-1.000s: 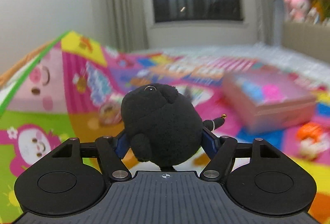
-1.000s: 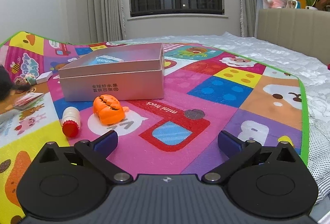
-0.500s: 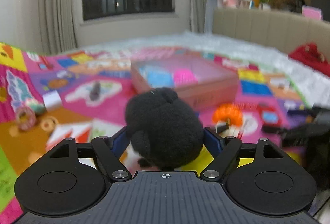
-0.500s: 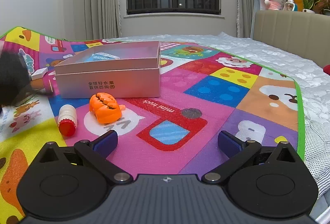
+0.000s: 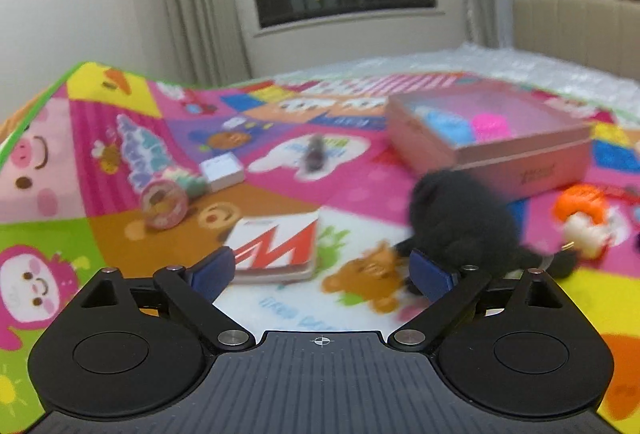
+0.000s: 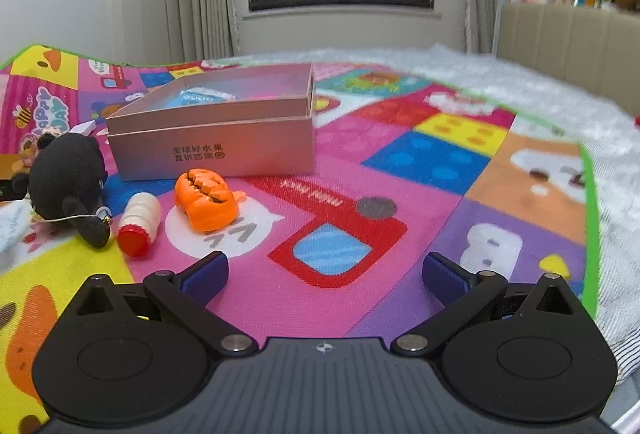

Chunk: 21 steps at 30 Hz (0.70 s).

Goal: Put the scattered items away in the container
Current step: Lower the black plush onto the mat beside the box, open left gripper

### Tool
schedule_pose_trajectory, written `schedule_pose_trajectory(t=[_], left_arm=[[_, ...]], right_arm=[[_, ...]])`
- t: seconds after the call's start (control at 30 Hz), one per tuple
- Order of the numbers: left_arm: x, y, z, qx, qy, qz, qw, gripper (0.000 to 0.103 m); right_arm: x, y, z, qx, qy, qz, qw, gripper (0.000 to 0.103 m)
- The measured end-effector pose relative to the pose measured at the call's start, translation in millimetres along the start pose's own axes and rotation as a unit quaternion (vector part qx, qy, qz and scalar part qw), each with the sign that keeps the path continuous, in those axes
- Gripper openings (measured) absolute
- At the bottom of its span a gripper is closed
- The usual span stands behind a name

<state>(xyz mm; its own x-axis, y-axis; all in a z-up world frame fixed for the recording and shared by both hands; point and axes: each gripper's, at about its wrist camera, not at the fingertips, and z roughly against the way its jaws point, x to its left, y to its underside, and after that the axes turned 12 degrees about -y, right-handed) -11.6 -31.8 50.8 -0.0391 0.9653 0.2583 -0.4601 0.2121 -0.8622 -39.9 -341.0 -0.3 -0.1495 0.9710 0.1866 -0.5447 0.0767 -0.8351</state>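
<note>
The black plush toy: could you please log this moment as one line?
left gripper: open, fingers just opened | black plush toy: on mat beside box, not inside | right gripper: open, empty

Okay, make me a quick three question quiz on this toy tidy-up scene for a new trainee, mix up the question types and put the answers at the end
1. True or false: the black plush toy lies inside the pink box.
2. Multiple choice: what does the left gripper hold? A) the black plush toy B) the card pack with the red W C) nothing
3. Short answer: which two small items lie on the play mat just in front of the pink box, in the right wrist view?

Key
1. False: it lies on the mat, outside the box.
2. C: its jaws have just been opening and stand wide with nothing between them.
3. The orange toy and the small red-capped bottle.
</note>
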Motion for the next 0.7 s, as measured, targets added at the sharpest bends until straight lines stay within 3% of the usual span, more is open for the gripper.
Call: schedule_pose_trajectory(t=[0.1,0.23,0.3,0.4,0.6,0.67,0.7], left_arm=[[-14.0,-5.1,20.0,-0.028,0.049,0.0,0.9984,0.1],[-44.1,-7.0,35.7,-0.048,0.134,-0.014,0.9896,0.101],[-58.2,-2.8,37.4,-0.047,0.16,-0.031,0.9855,0.101],[-77.3,6.5,35.3,-0.032,0.188,-0.054,0.9802,0.101],[-93.7,16.4,39.5,-0.017,0.216,-0.07,0.9737,0.101],[-95.1,15.2,40.7,-0.019,0.219,-0.071,0.9731,0.101],[-95.7,14.0,41.3,-0.021,0.219,-0.071,0.9729,0.101]], right_arm=[[-3.1,-4.3,-1.9,0.018,-0.007,-0.009,1.0,0.103],[12.6,-10.9,-2.2,0.032,0.001,0.048,0.998,0.102],[20.9,-18.6,4.8,0.015,-0.027,0.063,0.998,0.091],[31.1,-37.2,-2.1,0.028,-0.077,0.06,0.995,0.065],[49.0,-58.2,-45.2,0.042,-0.091,0.088,0.991,0.063],[46.2,-59.9,-58.7,0.063,-0.098,0.079,0.99,0.042],[45.2,-59.5,-60.7,0.071,-0.102,0.074,0.989,0.042]])
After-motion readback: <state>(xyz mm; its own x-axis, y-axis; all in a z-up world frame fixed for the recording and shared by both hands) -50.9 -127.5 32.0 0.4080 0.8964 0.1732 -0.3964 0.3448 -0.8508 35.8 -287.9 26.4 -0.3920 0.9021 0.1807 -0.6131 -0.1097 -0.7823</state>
